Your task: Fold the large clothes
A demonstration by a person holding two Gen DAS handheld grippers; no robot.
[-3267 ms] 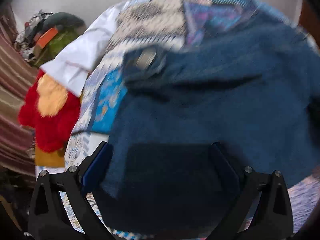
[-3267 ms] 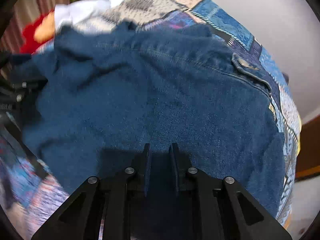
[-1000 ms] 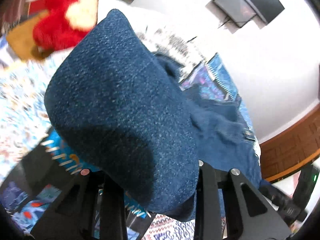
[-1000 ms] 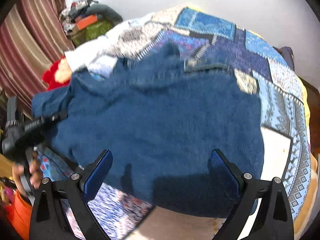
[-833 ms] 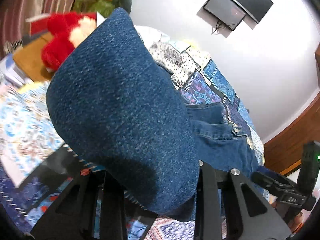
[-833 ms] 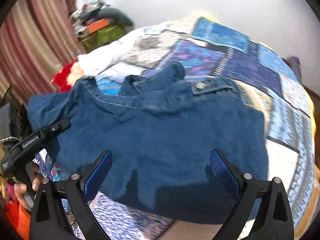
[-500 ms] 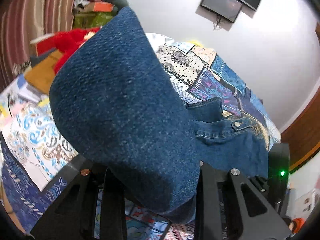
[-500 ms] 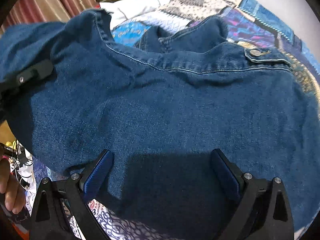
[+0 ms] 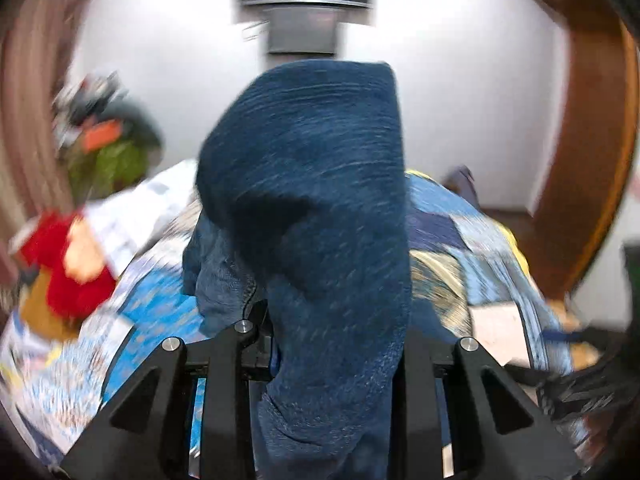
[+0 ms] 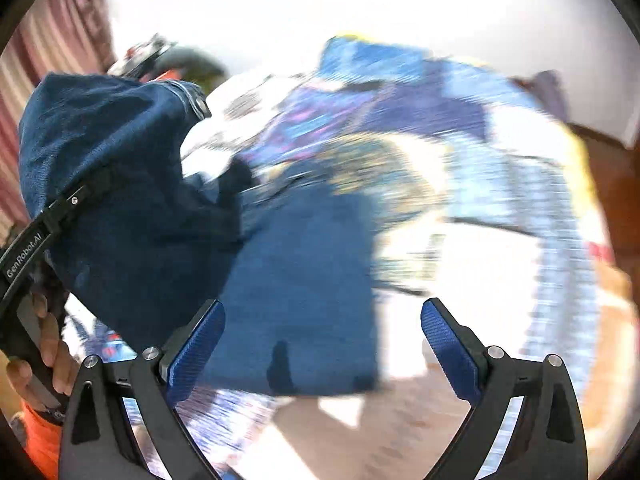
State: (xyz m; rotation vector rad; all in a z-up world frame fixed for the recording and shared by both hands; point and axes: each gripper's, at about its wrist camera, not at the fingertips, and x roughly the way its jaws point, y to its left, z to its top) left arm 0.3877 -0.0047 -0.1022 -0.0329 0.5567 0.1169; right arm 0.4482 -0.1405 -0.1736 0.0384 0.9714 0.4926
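Clearly the left gripper [image 9: 336, 344] was clenched on a fold of the denim jacket [image 9: 312, 208], which bulged up ahead of its fingers while the rest trailed onto the quilt [image 9: 492, 248] beyond. The right gripper [image 10: 322, 344] stood released, nothing between its pads, the jacket's lower part lying flat just ahead of them. Carrying the held side across in one smooth arc and landing it square on the flat part seemed best; haste risked a crooked fold.
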